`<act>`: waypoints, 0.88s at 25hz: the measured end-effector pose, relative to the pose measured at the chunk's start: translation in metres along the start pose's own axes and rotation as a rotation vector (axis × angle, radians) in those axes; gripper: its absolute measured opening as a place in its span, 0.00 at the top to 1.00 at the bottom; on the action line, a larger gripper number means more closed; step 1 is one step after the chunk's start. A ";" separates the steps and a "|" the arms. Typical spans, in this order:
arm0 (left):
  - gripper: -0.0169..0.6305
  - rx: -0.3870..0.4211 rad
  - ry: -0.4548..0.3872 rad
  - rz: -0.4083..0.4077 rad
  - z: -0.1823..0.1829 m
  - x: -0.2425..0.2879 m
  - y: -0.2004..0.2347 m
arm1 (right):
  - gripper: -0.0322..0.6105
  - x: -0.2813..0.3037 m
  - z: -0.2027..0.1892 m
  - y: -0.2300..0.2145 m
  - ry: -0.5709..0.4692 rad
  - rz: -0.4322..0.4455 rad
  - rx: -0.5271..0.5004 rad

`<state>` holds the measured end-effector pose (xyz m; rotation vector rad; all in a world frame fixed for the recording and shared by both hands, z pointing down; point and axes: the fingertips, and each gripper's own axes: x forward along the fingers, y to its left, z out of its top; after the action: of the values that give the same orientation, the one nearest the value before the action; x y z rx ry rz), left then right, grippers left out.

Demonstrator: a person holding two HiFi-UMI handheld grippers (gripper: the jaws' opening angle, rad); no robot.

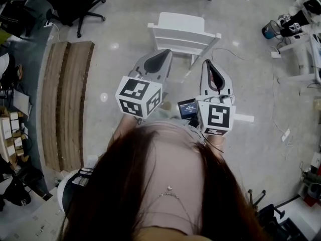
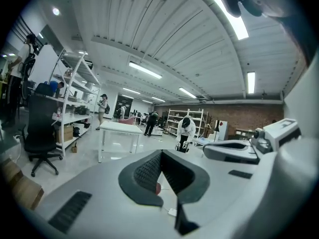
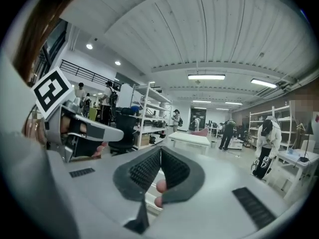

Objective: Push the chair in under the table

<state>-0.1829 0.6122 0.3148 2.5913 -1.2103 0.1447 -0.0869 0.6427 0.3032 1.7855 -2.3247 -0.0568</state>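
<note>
Clearly both the left gripper [image 1: 164, 52] and right gripper [image 1: 206, 63] are closed, empty, near the white chair [image 1: 181, 31]

Glossy grey floor [image 1: 125, 14], lamp glare on it. Wood panel [image 1: 67, 104] lying left, black office chair [image 1: 70, 1] far left. Ribbed white ceiling [image 2: 164, 29] with strip lights [image 2: 144, 69]. White rack [image 2: 75, 101] left. Brick wall [image 2: 239, 116] far, 1 far rack [image 2: 188, 119] against it.

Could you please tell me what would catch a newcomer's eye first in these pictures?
The left gripper and right gripper fill the head view's middle, both with jaws shut and empty. Just ahead of them a white chair stands on the grey floor.
</note>
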 end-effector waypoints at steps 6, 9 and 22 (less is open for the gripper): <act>0.96 0.003 0.032 -0.008 -0.010 0.013 0.011 | 0.92 0.008 -0.012 -0.002 0.029 -0.019 -0.026; 0.96 0.002 0.052 0.002 -0.015 0.020 0.015 | 0.92 0.013 -0.017 -0.008 0.041 -0.026 -0.024; 0.96 0.018 0.073 0.048 -0.010 0.073 0.056 | 0.92 0.074 -0.027 -0.037 0.057 0.007 -0.043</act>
<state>-0.1780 0.5275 0.3510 2.5496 -1.2510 0.2595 -0.0649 0.5647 0.3343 1.7355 -2.2725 -0.0533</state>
